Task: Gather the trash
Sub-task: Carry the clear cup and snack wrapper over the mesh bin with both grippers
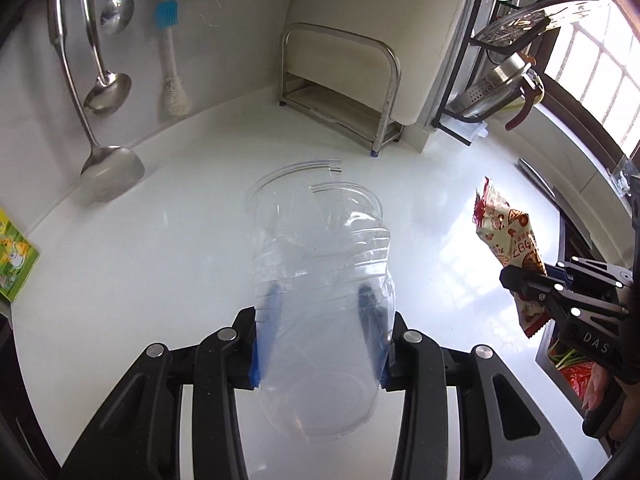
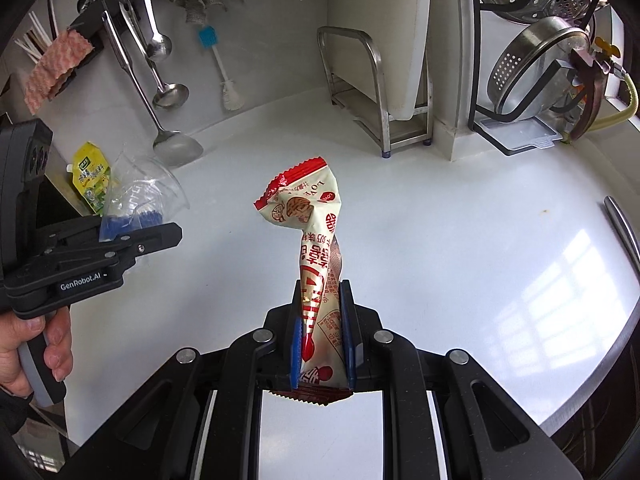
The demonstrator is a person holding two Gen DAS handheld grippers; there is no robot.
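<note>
Currently catalogued: left hand-held gripper [image 1: 320, 312], blue pads clamped on a cracked clear plastic cup [image 1: 320, 264], rim pointing away, cup lifted above the white desk [image 1: 180, 248]. Right hand-held gripper [image 2: 322, 320], clenched on a crumpled red-and-cream snack wrapper [image 2: 312, 220], wrapper standing up between the jaws, clear of the desk. Same wrapper also seen at the right edge of the left wrist view, pinched in the right hand-held gripper. Left hand [image 2: 28, 344] wrapped round its handle at the lower left of the right wrist view. Along the back wall: hanging ladle [image 1: 108, 92], spoon [image 1: 117, 10], blue-headed brush [image 1: 168, 56]. Steel rack [image 1: 340, 88] at the desk's rear corner. Green-and-yellow pouch [image 2: 93, 178] behind the cup at the desk's left side.
</note>
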